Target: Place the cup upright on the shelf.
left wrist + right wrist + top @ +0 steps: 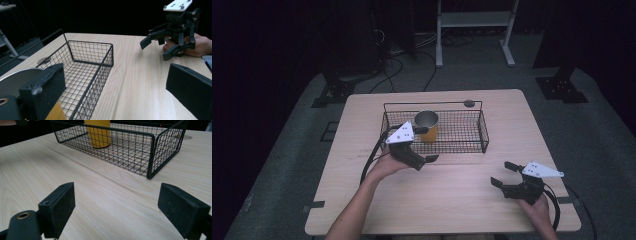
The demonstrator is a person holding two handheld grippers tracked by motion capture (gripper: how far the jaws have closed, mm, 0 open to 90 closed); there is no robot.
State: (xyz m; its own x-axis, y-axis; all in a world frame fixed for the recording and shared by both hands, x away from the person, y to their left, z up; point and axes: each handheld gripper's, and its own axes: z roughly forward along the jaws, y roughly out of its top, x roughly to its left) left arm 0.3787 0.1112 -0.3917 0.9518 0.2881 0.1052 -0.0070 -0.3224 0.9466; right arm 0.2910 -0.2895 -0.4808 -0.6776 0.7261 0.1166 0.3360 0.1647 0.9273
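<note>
Seen from the high view: a light wooden table (452, 200) with a black wire basket (462, 131) on its far half. Inside the basket, at its left end, a yellow cup (427, 125) with a metal rim and inside, standing upright on the mesh floor.

Left gripper (426, 144) held at the basket's near left corner, jaws spread wide, one tip up beside the cup's left side, the other low over the table just outside the basket's near wall. Nothing clamped between them. Hard to tell from above whether the upper tip touches the cup. In the left gripper view, cup rim (17, 77) right next to the left-hand jaw, basket wall running away between the two jaws, right-hand jaw well clear over bare wood.

Right gripper (503, 174) near the right front of the table, well apart from the basket, jaws wide open and empty, pointing left and slightly far. Same gripper visible in the left gripper view, held in a hand (197, 46) above the tabletop. In the right gripper view, both black jaws far apart over bare wood, basket (150, 152) beyond them and the cup (98, 135) standing in it at the far side.
</note>
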